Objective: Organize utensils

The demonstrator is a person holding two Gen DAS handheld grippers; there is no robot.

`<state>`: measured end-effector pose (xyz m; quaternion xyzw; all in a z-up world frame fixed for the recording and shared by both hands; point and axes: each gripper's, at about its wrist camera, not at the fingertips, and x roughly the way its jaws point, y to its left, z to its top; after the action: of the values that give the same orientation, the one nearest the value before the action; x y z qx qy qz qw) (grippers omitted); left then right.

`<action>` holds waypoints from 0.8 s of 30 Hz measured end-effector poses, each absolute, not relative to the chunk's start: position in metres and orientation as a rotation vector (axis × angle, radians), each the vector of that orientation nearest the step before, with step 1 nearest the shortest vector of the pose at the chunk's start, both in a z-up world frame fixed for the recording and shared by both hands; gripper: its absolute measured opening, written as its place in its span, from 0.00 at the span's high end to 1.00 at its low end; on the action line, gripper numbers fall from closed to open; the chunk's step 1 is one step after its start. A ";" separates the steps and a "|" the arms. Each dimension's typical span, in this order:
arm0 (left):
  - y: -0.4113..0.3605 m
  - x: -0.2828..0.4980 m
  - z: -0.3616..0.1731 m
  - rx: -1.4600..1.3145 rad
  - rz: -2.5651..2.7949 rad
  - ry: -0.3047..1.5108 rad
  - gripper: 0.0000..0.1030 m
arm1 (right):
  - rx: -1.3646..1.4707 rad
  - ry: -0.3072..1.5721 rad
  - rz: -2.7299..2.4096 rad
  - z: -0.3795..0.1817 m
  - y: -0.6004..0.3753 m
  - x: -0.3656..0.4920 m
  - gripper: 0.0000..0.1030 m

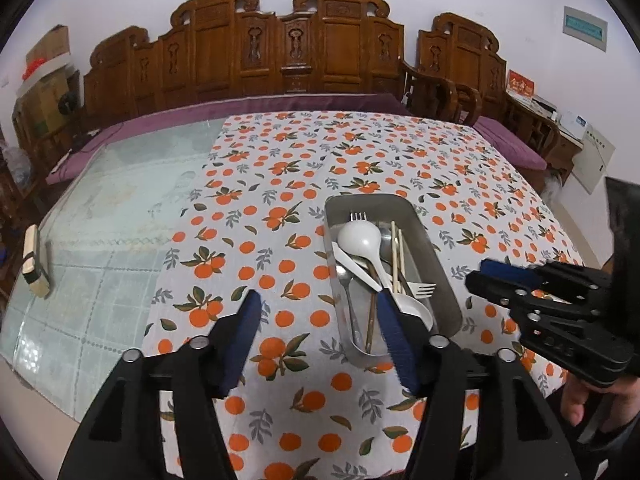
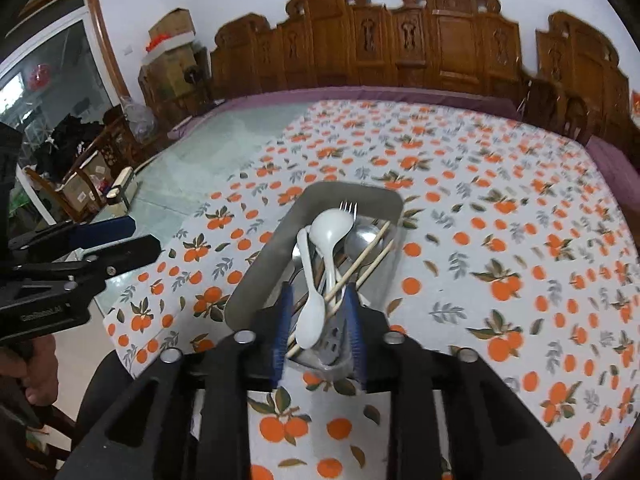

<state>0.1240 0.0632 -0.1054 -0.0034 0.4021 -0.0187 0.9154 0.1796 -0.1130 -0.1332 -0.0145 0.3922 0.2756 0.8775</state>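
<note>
Nearest the lens, the left gripper stands with its jaws spread wide and nothing between them, above the orange-print tablecloth. Left of the cloth, bare glass tabletop carries a small block at its edge. Right of centre, a metal tray on the cloth holds the utensils: a white ladle, a metal fork, chopsticks, a white plastic fork and a metal spoon. Farther right, the right gripper hangs over the tray's near end, jaws partly parted, released; a white spoon and chopsticks lie in the tray between its pads, not gripped.
</note>
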 end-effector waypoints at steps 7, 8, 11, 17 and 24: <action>0.052 0.100 -0.094 -0.009 -0.021 0.782 0.10 | -0.043 0.730 0.504 -0.108 -0.145 0.143 0.15; 0.051 0.096 -0.093 -0.010 -0.020 0.778 0.08 | -0.043 0.724 0.494 -0.106 -0.149 0.140 0.09; 0.045 0.087 -0.090 -0.005 -0.018 0.775 0.08 | -0.031 0.694 0.455 -0.098 -0.164 0.125 0.03; 0.032 0.070 -0.080 -0.014 -0.018 0.756 0.08 | -0.001 0.653 0.380 -0.081 -0.194 0.100 0.03; 0.015 0.055 -0.055 -0.015 -0.044 0.701 0.08 | -0.010 0.602 0.332 -0.060 -0.211 0.081 0.03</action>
<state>0.0552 0.0149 -0.0552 -0.0075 0.3433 -0.0215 0.9389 0.0807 -0.2106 -0.0595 -0.0049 0.2950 0.1630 0.9415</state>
